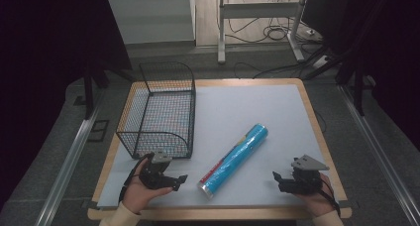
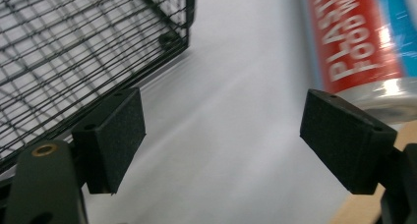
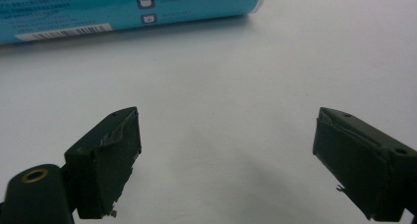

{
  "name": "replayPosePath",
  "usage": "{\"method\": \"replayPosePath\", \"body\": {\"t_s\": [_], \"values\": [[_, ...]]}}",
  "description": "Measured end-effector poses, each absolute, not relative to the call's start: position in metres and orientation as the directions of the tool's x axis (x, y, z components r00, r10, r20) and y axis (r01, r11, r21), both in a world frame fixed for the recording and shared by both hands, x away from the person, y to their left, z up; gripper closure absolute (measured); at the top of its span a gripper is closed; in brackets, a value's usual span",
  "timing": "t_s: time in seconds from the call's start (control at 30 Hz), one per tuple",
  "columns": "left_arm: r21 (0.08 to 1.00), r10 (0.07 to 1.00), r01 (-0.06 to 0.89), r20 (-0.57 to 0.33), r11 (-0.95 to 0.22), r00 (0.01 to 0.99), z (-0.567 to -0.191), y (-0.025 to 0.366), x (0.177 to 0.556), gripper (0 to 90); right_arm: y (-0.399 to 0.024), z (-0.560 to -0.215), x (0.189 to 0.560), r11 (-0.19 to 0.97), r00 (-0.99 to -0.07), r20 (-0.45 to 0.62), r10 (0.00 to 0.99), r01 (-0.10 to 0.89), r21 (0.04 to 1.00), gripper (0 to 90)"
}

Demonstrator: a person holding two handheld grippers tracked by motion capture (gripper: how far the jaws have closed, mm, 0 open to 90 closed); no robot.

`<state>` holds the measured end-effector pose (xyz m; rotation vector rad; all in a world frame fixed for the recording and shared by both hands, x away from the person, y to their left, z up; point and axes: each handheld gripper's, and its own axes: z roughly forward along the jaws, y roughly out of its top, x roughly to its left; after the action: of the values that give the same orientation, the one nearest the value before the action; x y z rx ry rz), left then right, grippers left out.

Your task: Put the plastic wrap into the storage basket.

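My table (image 1: 317,137) has a pale wood rim w/ a light grey-white mat (image 1: 247,107) over the top. Grey carpet floor (image 1: 59,137) all round it – metal rails (image 1: 69,156) run along both sides of me. Beyond the far edge stands a white-framed desk (image 1: 257,10), black cables (image 1: 277,35) tangled on the floor under it. Pale wall panel (image 1: 148,18) at back left. Dark curtains (image 1: 44,47) to either side – room's dim, light falls mostly on the tabletop.
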<state>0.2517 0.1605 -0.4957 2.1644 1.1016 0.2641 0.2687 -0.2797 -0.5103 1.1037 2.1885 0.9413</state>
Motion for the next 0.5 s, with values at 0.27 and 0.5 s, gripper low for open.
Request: {"method": "replayPosePath", "body": {"t_s": [0.27, 0.5], "values": [[0.66, 0.768, 0.624, -0.108, -0.419, 0.631, -0.478, 0.159, 0.248, 17.2, -0.28, -0.511, 0.269, 0.428, -0.538, -0.128, 0.833, 0.48, 0.766, 11.1], [0.646, 0.772, 0.625, -0.086, -0.438, 0.63, -0.471, 0.147, 0.251, 17.4, -0.279, -0.511, 0.269, 0.43, -0.542, -0.123, 0.831, 0.486, 0.761, 12.0]]}}
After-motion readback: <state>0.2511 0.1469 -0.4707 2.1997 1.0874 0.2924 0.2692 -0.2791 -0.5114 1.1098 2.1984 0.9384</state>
